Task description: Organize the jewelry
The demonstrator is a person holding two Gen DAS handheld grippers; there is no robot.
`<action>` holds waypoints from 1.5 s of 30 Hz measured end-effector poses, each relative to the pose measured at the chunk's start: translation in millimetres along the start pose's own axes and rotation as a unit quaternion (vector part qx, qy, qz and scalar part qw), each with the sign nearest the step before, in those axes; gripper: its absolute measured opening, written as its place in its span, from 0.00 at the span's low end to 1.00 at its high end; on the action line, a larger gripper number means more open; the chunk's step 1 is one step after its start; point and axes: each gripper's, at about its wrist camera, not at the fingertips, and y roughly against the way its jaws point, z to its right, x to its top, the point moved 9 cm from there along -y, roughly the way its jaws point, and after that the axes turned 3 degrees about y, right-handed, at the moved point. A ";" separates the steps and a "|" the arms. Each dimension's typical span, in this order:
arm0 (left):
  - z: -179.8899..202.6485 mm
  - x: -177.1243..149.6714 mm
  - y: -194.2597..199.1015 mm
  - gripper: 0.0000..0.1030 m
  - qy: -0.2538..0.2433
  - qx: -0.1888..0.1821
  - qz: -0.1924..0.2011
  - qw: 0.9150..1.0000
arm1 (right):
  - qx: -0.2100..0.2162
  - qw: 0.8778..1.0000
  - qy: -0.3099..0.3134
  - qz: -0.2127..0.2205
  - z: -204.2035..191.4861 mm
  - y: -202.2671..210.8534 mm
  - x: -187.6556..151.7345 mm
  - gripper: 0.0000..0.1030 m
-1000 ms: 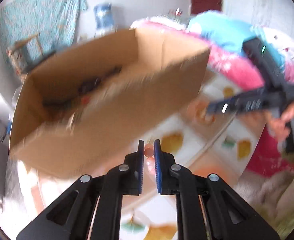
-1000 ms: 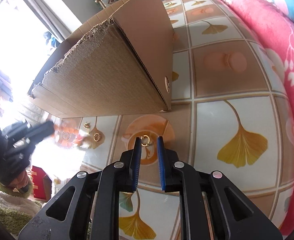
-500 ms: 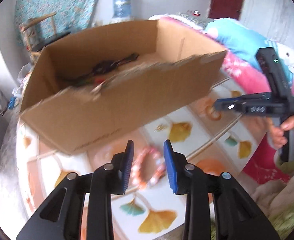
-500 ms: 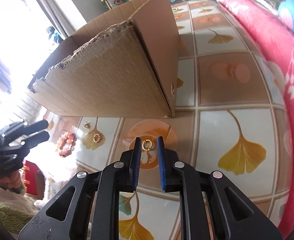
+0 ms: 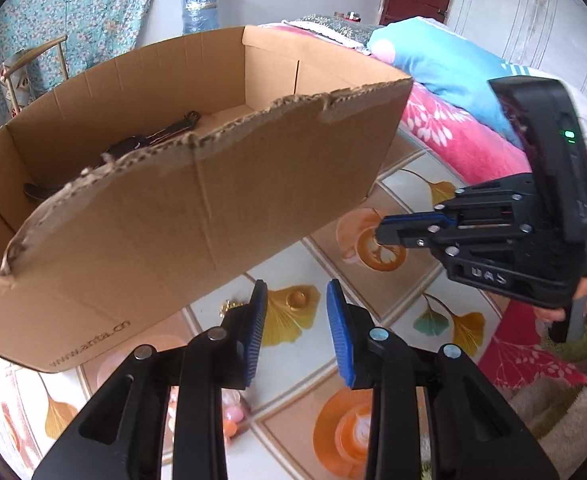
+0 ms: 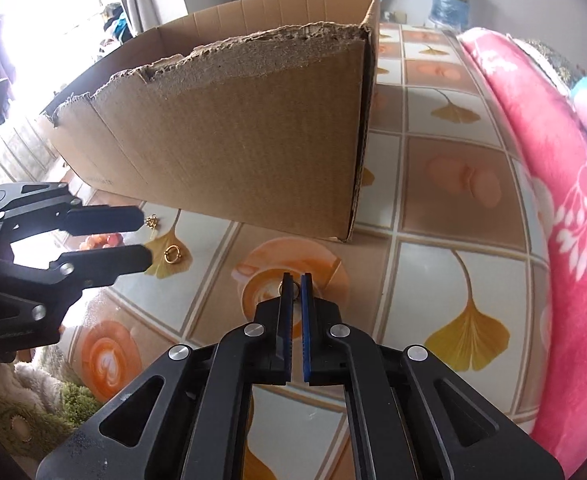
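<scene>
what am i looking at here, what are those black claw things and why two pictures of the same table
No machine arm here: a person carries one hand-held gripper in each hand, each with a fisheye camera looking along its two fingers. So the two pictures show one table from two sides.

The left view shows the left hand-held gripper with its blue pads apart and nothing between them; a gold ring lies on the ginkgo-print tablecloth just ahead.

The right view shows the right hand-held gripper closed on another small gold ring, low over the cloth.

A torn cardboard box stands behind, with dark items inside. A small gold cluster and orange beads also lie on the cloth.
</scene>
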 end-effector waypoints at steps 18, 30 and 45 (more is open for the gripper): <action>0.0 -5.9 -20.5 0.17 -0.025 0.021 -0.041 0.999 | 0.037 0.999 -0.036 0.019 11.1 3.7 -5.8 0.02; 7.6 -8.0 -21.1 0.10 -0.060 0.037 -0.041 0.997 | 0.043 0.998 -0.042 0.024 16.2 4.0 -5.0 0.01; 8.0 -3.6 6.5 0.10 -0.057 0.024 -0.014 0.998 | 0.038 0.997 -0.050 0.034 16.2 18.7 -4.3 0.00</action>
